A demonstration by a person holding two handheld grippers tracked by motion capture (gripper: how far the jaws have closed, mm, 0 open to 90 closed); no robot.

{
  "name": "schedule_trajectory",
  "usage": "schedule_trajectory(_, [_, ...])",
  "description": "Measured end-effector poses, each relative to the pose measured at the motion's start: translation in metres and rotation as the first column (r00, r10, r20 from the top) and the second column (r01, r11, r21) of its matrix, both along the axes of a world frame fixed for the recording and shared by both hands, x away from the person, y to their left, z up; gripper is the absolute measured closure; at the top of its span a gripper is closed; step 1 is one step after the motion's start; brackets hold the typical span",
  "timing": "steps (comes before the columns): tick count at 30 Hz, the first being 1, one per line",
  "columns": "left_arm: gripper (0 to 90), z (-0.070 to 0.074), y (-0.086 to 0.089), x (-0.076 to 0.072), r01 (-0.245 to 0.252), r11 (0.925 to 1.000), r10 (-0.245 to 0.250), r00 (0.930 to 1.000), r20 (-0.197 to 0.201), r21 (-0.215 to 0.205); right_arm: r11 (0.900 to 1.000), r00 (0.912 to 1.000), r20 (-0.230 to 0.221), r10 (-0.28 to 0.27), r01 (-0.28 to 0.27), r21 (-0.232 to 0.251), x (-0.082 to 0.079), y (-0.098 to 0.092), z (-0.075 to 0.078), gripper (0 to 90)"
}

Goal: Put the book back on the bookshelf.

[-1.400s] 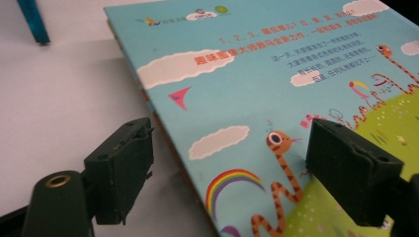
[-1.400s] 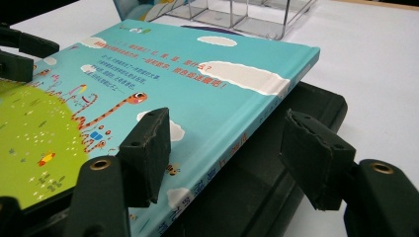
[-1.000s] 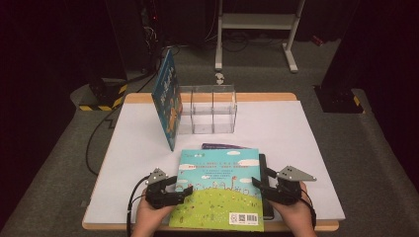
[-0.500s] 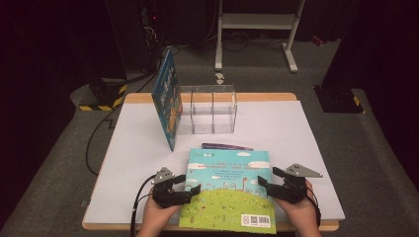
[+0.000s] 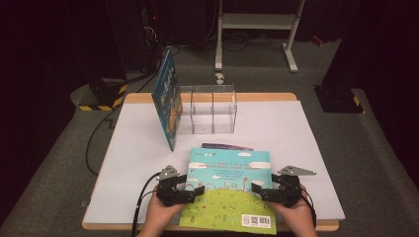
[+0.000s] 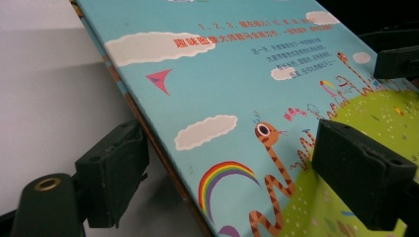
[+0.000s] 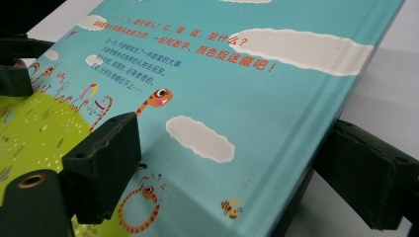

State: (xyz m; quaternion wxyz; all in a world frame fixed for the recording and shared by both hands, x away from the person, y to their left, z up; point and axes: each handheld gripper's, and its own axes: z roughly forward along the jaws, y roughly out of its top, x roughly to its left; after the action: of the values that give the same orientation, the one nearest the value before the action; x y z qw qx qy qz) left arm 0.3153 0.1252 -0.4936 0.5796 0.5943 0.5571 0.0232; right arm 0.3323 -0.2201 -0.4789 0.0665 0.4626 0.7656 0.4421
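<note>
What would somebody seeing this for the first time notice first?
Probably the bright picture book lying flat at the near edge of the white table, with the left gripper and right gripper straddling its two side edges, jaws just opened. Behind it, a second book stands leaning against a clear divided organizer.
</note>
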Motion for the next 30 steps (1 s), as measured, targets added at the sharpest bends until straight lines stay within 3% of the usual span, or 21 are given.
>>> schedule_trajectory(8, [14.7,-0.002,-0.007,0.021,-0.020,0.9997,0.020,0.9998,-0.002,-0.011,0.999,0.9996,0.017,-0.022,0.022,-0.034,0.027,0.000,0.008,11.1])
schedule_trajectory(14, [14.7,-0.001,-0.009,0.038,-0.008,0.9999,0.009,0.9999,0.010,-0.015,0.999,0.9988,-0.007,-0.048,0.047,-0.020,0.044,-0.002,0.005,11.0])
schedule_trajectory(21, [14.5,-0.003,-0.007,0.036,-0.009,0.9993,0.010,0.9996,0.025,-0.035,0.999,0.9993,-0.017,-0.033,0.033,0.021,0.037,-0.009,-0.001,11.1])
schedule_trajectory(24, [14.6,-0.002,-0.005,0.032,0.001,0.9997,0.000,0.9995,0.032,-0.024,0.999,0.9997,-0.023,-0.011,0.012,0.037,0.032,-0.010,-0.003,11.0])
schedule_trajectory(30, [15.7,-0.002,-0.006,0.028,-0.004,0.9994,0.005,0.9996,0.028,-0.035,0.999,0.9994,-0.034,-0.007,0.009,0.040,0.028,-0.010,-0.003,11.6])
